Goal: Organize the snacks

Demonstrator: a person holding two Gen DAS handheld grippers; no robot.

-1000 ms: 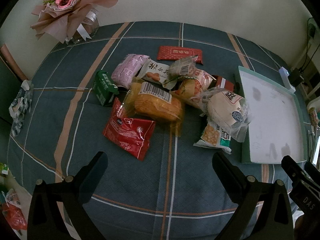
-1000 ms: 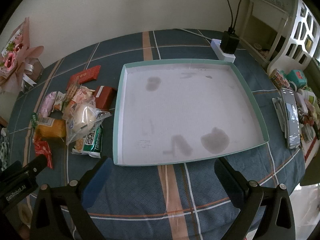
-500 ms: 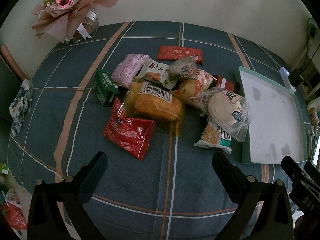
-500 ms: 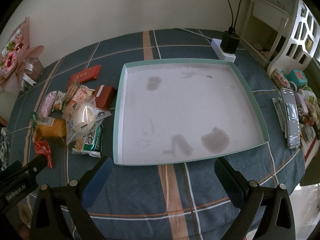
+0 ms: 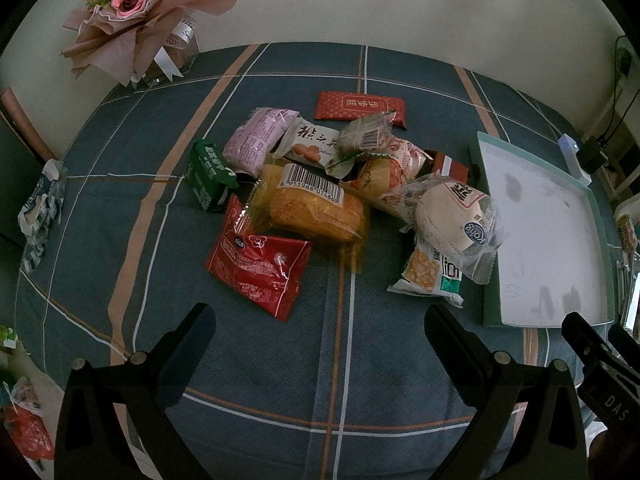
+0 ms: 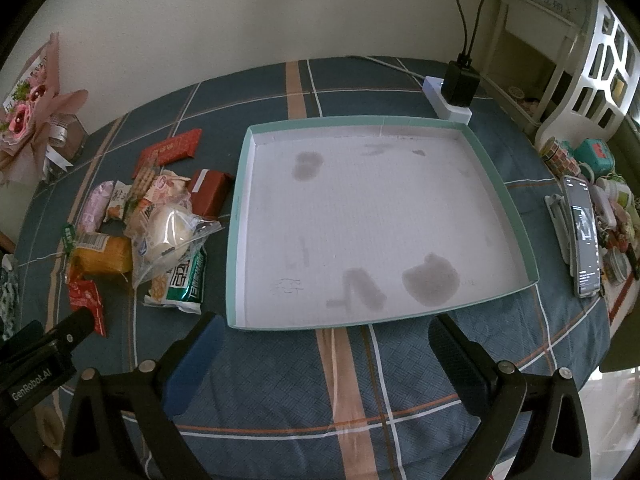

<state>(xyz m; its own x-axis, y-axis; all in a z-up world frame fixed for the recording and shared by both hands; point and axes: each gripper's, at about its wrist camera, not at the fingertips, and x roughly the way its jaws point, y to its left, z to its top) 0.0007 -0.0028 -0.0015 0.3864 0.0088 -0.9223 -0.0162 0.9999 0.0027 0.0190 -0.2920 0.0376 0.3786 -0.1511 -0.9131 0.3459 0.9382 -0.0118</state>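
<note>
A pile of wrapped snacks lies on the plaid tablecloth: a red packet [image 5: 258, 266], an orange cake in clear wrap [image 5: 316, 210], a white bun in clear wrap [image 5: 454, 216], a green carton [image 5: 208, 176] and several more. The pile also shows in the right wrist view [image 6: 160, 232]. A shallow teal-rimmed tray [image 6: 236, 216] with a bare white floor lies right of the pile. My left gripper [image 5: 320, 324] is open and empty, hovering near the red packet. My right gripper [image 6: 324, 336] is open and empty at the tray's near edge.
A pink flower bouquet [image 5: 136, 12] stands at the back left. A power strip with a black plug [image 6: 456, 92] sits behind the tray. A phone [image 6: 582, 236] and small items lie along the table's right edge. A crumpled wrapper [image 5: 40, 208] lies at the left edge.
</note>
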